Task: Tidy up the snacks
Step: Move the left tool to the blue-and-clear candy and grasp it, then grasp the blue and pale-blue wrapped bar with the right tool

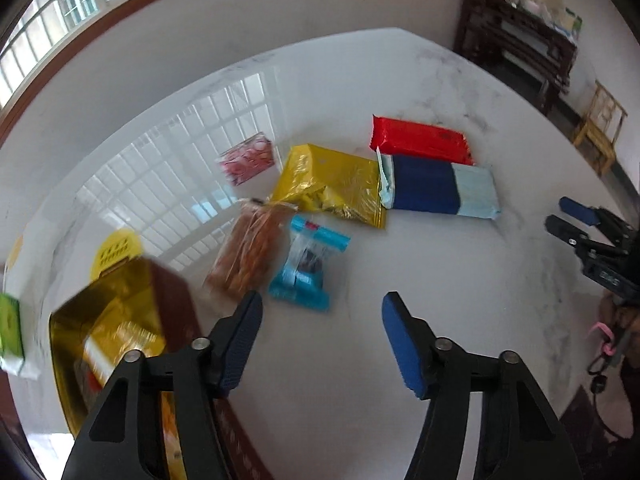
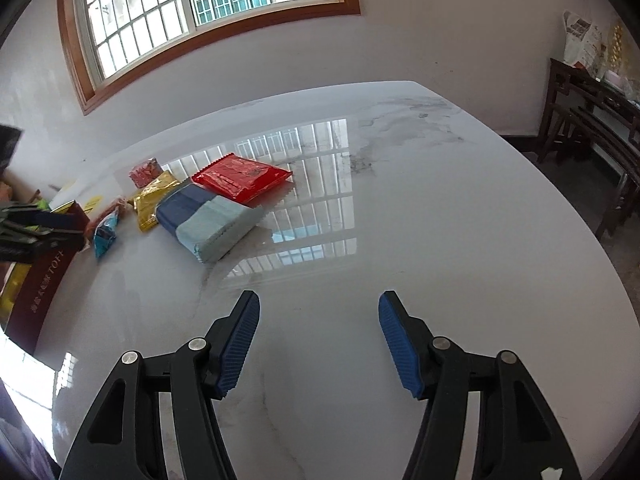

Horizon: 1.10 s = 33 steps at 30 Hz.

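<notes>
Hovering with jaws apart and empty, the left gripper [image 1: 322, 340] aims at the snacks [image 1: 304, 256] clustered mid-table beside the box [image 1: 120, 320] at the table's [image 1: 440, 320] left edge, while the right gripper [image 2: 319, 344], likewise apart, waits over bare marble.

A glossy white marble-veined worktop [image 2: 400, 208] fills most of the room in front of me, its sheen mirroring the panes of a wood-framed window [image 2: 208, 8] set in the pale wall behind it. Off to the right, against that wall, stands a dark wooden side table [image 2: 592, 120] with papers and packets [image 2: 588, 40] heaped on top. From the left-hand view a small yellow wooden stool [image 1: 600, 128] sits on the floor near it
</notes>
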### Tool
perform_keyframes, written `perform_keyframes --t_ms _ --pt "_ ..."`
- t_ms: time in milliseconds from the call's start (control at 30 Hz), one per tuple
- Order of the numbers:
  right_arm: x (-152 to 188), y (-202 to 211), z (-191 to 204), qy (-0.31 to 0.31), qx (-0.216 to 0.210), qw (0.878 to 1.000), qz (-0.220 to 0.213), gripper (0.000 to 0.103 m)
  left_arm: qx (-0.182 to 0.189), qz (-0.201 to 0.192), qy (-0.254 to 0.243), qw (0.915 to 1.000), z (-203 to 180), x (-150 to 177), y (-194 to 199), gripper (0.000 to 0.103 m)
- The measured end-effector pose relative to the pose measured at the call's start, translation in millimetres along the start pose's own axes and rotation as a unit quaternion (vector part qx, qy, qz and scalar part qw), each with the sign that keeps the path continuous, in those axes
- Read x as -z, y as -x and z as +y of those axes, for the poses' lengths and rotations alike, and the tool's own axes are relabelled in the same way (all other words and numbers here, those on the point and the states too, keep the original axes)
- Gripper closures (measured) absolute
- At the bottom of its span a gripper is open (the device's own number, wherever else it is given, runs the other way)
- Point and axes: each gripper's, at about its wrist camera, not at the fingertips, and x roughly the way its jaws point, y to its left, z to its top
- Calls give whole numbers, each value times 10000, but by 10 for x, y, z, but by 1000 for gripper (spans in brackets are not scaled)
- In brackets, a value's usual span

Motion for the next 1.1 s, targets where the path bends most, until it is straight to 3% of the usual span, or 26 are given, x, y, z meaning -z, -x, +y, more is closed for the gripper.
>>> perform_keyframes --t_ms 200,300,467,867,900,967,1100 --pt "-1 6 -13 -12 -126 9999 -10 43 87 196 -6 9998 40 -184 -283 43" --pt "0 5 -13 -4 -169 9999 -4 43 100 329 -82 9994 13 -207 -388 51" --pt "0 5 -20 -10 -227 9997 10 43 40 403 -87 9991 -16 -199 -459 54" --pt "3 -8 -2 31 -254 9997 56 41 164 549 70 9983 61 -259 -614 55" --pt "4 -10 -2 25 -248 9997 56 41 179 579 89 9981 69 -257 -619 56" --pt "0 -19 1 21 -228 9997 71 41 267 562 191 9979 69 -288 -635 75" --pt "2 -23 6 4 -199 9998 77 41 -57 503 337 9981 -28 -231 -592 77"
